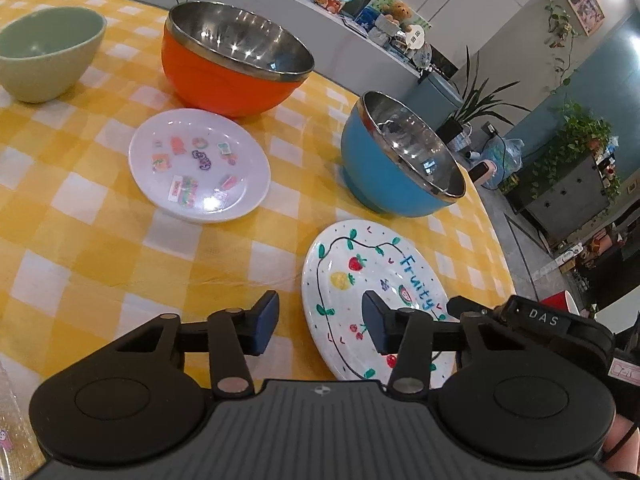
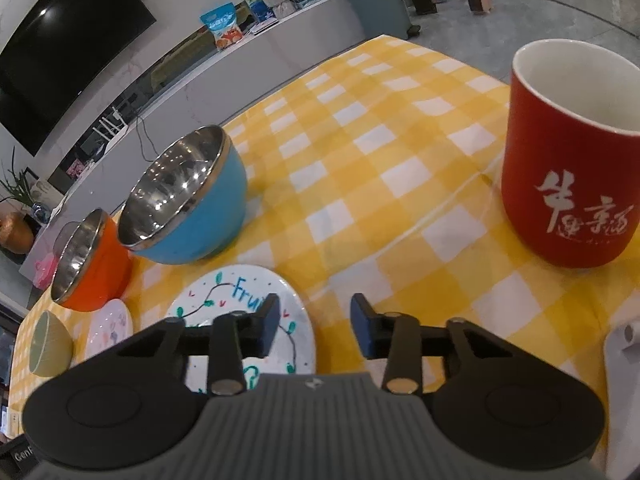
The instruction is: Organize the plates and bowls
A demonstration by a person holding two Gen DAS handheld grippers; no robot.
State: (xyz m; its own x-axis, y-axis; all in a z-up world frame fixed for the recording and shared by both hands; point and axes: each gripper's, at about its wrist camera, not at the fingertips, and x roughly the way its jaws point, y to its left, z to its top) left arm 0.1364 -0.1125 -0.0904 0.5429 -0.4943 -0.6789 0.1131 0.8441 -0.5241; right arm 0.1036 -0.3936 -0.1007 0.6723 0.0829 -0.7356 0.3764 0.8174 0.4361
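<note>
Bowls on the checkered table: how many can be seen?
3. The green bowl is at the far left, the orange bowl is beside it, and the blue bowl is right of the orange one. Others could be outside both views.

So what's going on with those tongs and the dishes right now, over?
Left tongs open, empty. Right tongs open, empty. White hand-painted "Fruity" plate under both, untouched. Blue steel-lined bowl just beyond it; nothing blocking.
</note>
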